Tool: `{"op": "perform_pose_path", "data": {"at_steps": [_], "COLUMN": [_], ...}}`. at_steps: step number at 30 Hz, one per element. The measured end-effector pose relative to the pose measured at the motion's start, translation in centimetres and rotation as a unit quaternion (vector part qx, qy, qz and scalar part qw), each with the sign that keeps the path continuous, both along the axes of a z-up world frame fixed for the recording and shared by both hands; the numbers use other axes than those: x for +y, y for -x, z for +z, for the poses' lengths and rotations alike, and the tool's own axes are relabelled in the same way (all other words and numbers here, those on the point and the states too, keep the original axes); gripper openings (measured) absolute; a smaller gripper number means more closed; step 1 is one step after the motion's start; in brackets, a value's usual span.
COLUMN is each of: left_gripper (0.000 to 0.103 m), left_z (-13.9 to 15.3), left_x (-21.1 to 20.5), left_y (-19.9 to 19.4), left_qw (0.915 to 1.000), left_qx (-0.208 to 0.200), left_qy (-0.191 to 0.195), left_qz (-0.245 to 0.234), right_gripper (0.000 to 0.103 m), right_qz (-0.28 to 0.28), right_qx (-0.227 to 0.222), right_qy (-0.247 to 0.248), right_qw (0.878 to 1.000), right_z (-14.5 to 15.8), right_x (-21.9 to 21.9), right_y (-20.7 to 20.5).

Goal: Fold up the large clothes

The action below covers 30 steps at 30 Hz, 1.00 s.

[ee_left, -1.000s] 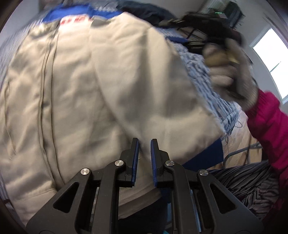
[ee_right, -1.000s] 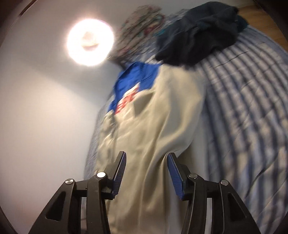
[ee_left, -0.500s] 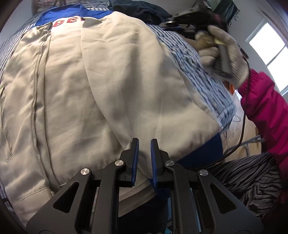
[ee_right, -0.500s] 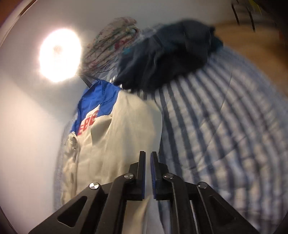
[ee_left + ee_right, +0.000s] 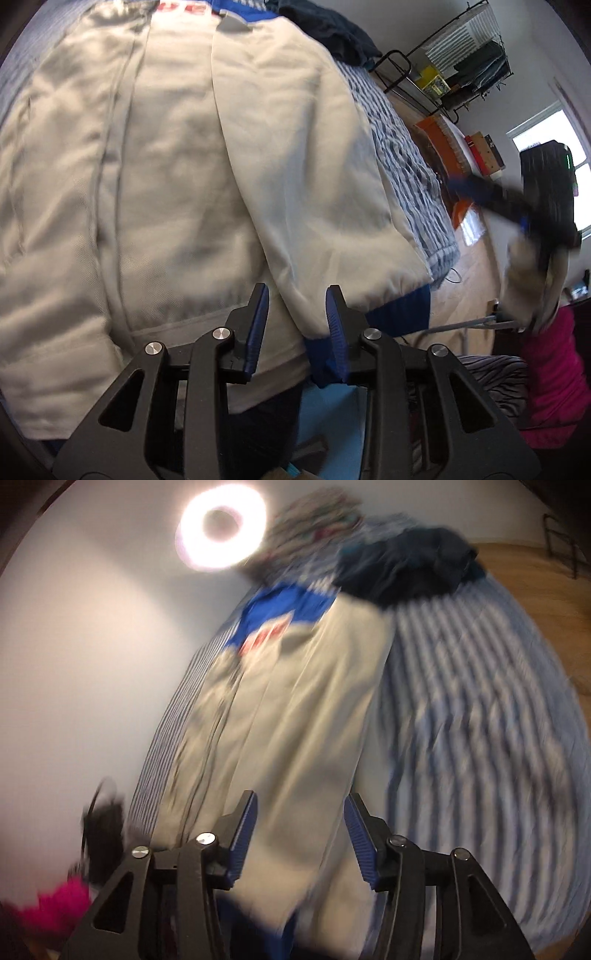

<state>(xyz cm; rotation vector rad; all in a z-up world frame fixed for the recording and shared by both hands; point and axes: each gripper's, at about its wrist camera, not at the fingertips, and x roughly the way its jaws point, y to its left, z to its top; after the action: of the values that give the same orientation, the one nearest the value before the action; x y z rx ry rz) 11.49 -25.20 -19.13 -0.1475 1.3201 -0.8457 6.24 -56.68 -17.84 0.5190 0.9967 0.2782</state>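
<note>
A beige jacket (image 5: 184,177) with a blue collar and red letters lies spread on the blue striped bed (image 5: 402,158), one side folded over the middle. My left gripper (image 5: 297,314) is at the near hem. Its jaws are opening, and the corner of the folded flap (image 5: 332,236) lies loose between them. In the right wrist view the same jacket (image 5: 295,709) runs away from my right gripper (image 5: 301,812), which hovers over the near hem with its jaws opening and nothing pinched. From the left wrist view, the right gripper (image 5: 476,192) is a blur beyond the bed's edge, held by a gloved hand (image 5: 524,280).
A dark navy garment (image 5: 406,565) and a floral cloth (image 5: 310,528) are heaped at the bed's far end under a ring light (image 5: 221,535). Beside the bed are wooden floor (image 5: 465,280), an orange box (image 5: 439,136) and a clothes rack (image 5: 469,55). A pink sleeve (image 5: 550,373) is at lower right.
The left jaws were shut on the flap's hem and have now parted. The right gripper shut, then opened again, and swung from above the bed to beyond its edge.
</note>
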Motion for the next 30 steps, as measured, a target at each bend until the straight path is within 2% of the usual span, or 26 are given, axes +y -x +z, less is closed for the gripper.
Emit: {"op": "perform_pose_path", "data": {"at_steps": [4,9,10,11,12,14,16,18,20,21,23,26,29,30], "left_gripper": [0.031,0.029,0.024,0.011,0.007,0.006,0.006,0.006,0.006,0.006,0.006,0.006,0.006,0.006], "left_z": [-1.6,-2.9,-3.0,-3.1,-3.0,-2.5,-1.6,-0.6,-0.3,-0.7,-1.8,-1.9,0.1,1.0], "left_x": [0.1,0.1,-0.1,-0.3,-0.6,-1.0,-1.5,-1.9,-2.8,-3.4,-4.2,-3.9,-3.0,-2.7], "left_y": [0.1,0.2,0.3,0.4,0.5,0.9,1.4,1.7,2.0,2.2,2.2,2.4,2.7,2.8], "left_qw": [0.9985,0.9928,0.9918,0.9916,0.9916,0.9896,0.9872,0.988,0.9941,0.9966,0.9981,0.9987,0.9993,0.9994], "left_qx": [0.051,0.105,0.11,0.111,0.109,0.114,0.118,0.107,0.072,0.058,0.054,0.047,0.024,0.011], "left_qy": [0.013,0.048,0.055,0.057,0.059,0.079,0.102,0.109,0.081,0.058,0.029,0.017,0.023,0.027], "left_qz": [0.016,0.031,0.033,0.035,0.037,0.038,0.032,0.021,0.006,0.001,-0.005,-0.012,-0.016,-0.016], "right_gripper": [0.056,0.055,0.036,0.024,0.009,0.004,0.003,0.003,0.003,0.003,0.003,0.003,0.019,0.038], "right_qz": [0.024,0.04,0.041,0.044,0.043,0.042,0.036,0.027,0.019,0.018,0.008,-0.003,0.017,0.018], "right_qx": [0.063,0.12,0.122,0.124,0.127,0.115,0.092,0.071,0.063,0.065,0.09,0.117,0.11,0.099], "right_qy": [-0.039,-0.091,-0.099,-0.105,-0.102,-0.083,-0.062,-0.053,-0.041,-0.017,0.013,0.021,0.022,0.019], "right_qw": [0.997,0.988,0.987,0.986,0.986,0.989,0.993,0.996,0.997,0.998,0.996,0.993,0.994,0.995], "right_z": [-4.1,-8.3,-8.7,-8.9,-9.0,-8.2,-6.5,-4.7,-3.9,-3.9,-5.2,-7.1,-6.6,-6.0], "right_x": [2.5,4.0,4.1,4.2,4.2,4.1,3.5,2.5,2.1,2.0,1.8,1.4,1.4,1.2], "right_y": [3.2,3.4,3.4,3.3,3.2,3.5,4.1,5.0,5.7,5.8,5.6,5.2,5.7,6.0]}}
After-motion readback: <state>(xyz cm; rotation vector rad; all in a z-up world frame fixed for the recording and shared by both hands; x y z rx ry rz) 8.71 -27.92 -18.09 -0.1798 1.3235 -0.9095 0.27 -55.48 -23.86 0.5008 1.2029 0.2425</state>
